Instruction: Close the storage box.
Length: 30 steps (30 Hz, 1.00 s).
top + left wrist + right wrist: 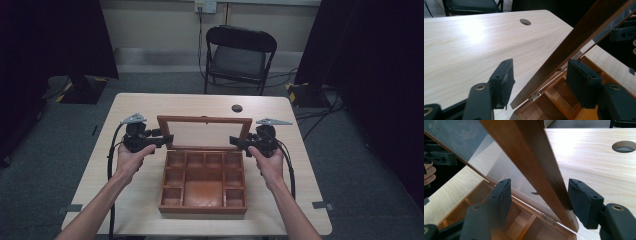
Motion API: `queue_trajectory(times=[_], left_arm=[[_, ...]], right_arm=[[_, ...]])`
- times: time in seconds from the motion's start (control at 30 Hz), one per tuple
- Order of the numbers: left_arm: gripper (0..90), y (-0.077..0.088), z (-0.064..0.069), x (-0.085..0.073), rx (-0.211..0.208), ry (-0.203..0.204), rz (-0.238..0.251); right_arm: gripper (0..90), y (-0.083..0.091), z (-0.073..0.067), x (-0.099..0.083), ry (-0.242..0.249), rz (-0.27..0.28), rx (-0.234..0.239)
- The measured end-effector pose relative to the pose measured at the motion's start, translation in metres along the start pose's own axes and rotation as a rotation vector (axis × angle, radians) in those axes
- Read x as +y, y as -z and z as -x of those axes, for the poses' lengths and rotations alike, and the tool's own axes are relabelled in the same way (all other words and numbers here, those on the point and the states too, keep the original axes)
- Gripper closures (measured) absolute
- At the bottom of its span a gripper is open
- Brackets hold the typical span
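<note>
A wooden box [202,209] with several compartments sits open on the table, its glass-panelled lid [205,119] standing upright at the back. My left gripper [167,140] is at the lid's left edge. In the left gripper view its jaws [542,80] straddle the lid's wooden frame [579,37], with a gap on each side. My right gripper [235,141] is at the lid's right edge. In the right gripper view its jaws [539,197] straddle the frame [529,152], which lies against the right pad [581,202] and stands apart from the left one.
The light wooden table [140,107] has a round cable hole [237,108] behind the box. A black folding chair [240,52] stands beyond the far edge. Dark curtains hang at both sides, and cables run across the floor.
</note>
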State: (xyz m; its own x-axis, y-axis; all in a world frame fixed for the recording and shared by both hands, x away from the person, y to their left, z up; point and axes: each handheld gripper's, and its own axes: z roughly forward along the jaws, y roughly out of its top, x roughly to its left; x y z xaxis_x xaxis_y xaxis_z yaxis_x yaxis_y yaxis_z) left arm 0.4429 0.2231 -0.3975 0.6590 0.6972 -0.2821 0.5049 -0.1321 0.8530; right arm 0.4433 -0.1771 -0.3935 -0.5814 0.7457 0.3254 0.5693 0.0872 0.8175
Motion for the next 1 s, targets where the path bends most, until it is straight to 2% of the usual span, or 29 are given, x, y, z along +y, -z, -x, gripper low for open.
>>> queue_trajectory(times=[0.13, 0.17, 0.3, 0.43, 0.7, 0.83, 0.93, 1.0], left_arm=[[38.8, 0.002, 0.005, 0.001, -0.014, -0.018, 0.008], [38.1, 0.002, 0.006, 0.001, -0.015, -0.022, 0.003], [37.4, 0.001, 0.006, 0.0, -0.015, -0.013, 0.004], [33.0, 0.001, 0.006, 0.0, -0.009, -0.007, 0.003], [27.1, -0.001, 0.009, 0.001, -0.005, 0.008, -0.009], [27.4, 0.0, 0.012, 0.002, -0.005, 0.002, -0.013], [26.4, 0.003, 0.014, 0.002, 0.005, -0.013, -0.016], [26.1, 0.005, 0.015, 0.002, 0.002, -0.013, -0.014]], right_arm=[[34.3, 0.003, -0.002, -0.001, -0.002, -0.004, 0.012], [30.4, 0.004, -0.003, -0.002, 0.004, -0.013, 0.016], [24.8, 0.007, -0.004, -0.004, 0.017, -0.034, 0.013], [23.1, 0.018, -0.003, -0.008, 0.022, -0.039, 0.006], [23.4, 0.029, 0.003, -0.015, 0.03, -0.057, -0.029], [25.3, 0.033, 0.01, -0.018, 0.0, -0.06, -0.043], [25.8, 0.033, 0.011, -0.019, 0.008, -0.077, -0.077], [26.9, 0.033, 0.012, -0.021, -0.006, -0.088, -0.075]])
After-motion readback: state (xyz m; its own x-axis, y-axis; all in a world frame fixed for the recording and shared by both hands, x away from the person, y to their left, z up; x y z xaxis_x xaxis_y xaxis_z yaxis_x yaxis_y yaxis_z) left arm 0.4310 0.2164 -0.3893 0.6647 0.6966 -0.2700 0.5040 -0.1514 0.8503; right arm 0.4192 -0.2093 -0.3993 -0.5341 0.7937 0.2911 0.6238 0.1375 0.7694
